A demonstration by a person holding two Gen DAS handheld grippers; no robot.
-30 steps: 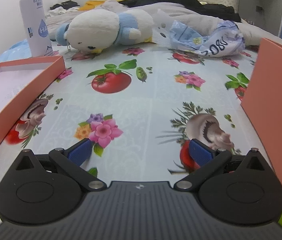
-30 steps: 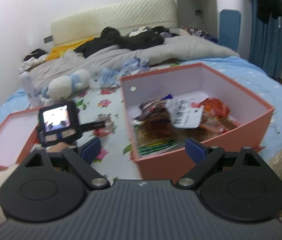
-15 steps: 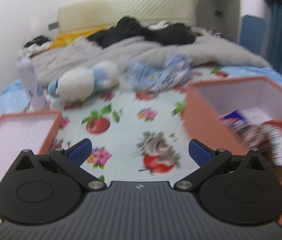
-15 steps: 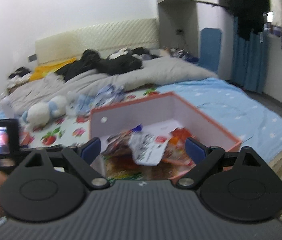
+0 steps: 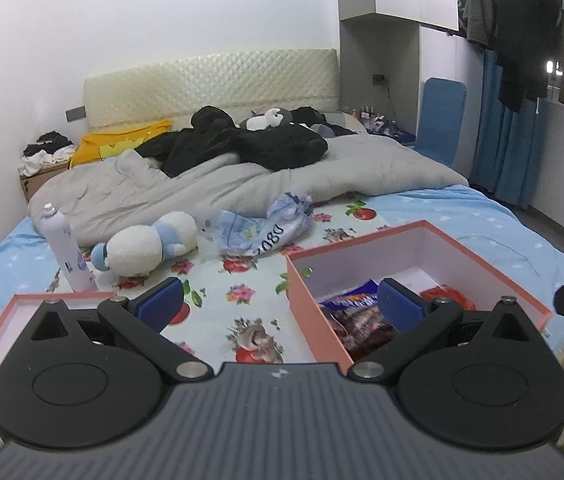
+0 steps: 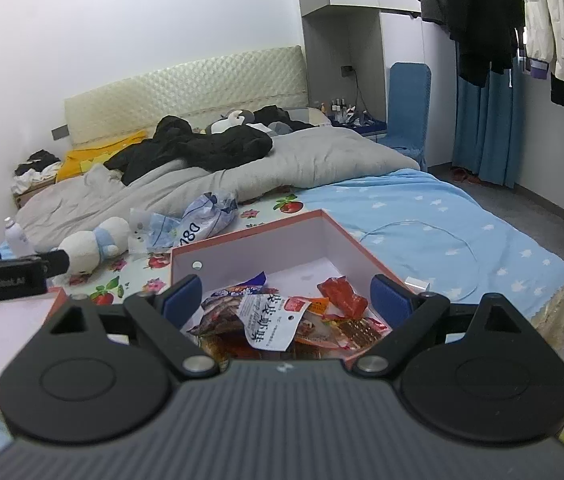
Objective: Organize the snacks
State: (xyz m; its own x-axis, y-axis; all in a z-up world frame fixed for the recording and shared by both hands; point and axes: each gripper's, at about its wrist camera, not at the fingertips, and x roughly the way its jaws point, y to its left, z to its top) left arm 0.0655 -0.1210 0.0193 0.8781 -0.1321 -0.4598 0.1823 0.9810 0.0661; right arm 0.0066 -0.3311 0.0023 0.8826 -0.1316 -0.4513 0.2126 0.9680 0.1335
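Lower centre of both wrist views, snack packets [image 6: 282, 320] lie heaped in the pink box [image 6: 250, 240] | left gripper [image 5: 278, 304] and right gripper [image 6: 285, 296] hover empty, jaws apart | lid [image 5: 22, 308] lies lower left | advice: descend squarely over one packet before closing.

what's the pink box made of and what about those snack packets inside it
Pink box: probably matte cardboard, judging by its thin, stiff, straight walls and pale liner. Snack packets: glossy plastic or foil film, judging by crinkles, printed faces and light glints.
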